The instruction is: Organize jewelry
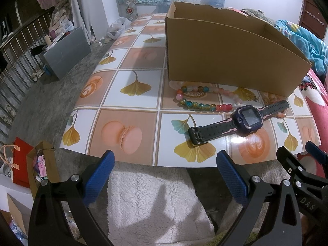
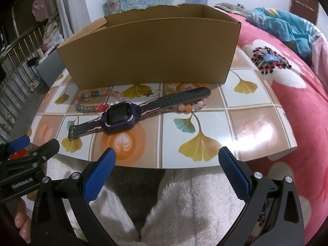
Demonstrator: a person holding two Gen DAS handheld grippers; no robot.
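Observation:
A dark smartwatch (image 1: pixel 246 120) (image 2: pixel 121 117) with a black strap lies flat on the patterned table. Behind it lies a string of coloured and pink beads (image 1: pixel 196 102) (image 2: pixel 92 107), and small gold pieces (image 2: pixel 143 92) rest near the box. An open cardboard box (image 1: pixel 229 49) (image 2: pixel 151 47) stands behind them. My left gripper (image 1: pixel 164 162) is open and empty, just short of the table's front edge. My right gripper (image 2: pixel 167 158) is open and empty, also at the front edge. Each gripper shows at the side of the other's view.
The table (image 1: pixel 131 88) has a tile-print cover. A pink floral blanket (image 2: pixel 287 82) lies to the right. A white fleece (image 1: pixel 155 201) is below the grippers. A grey box (image 1: pixel 65 51), bags (image 1: pixel 22 164) and a railing are on the left floor.

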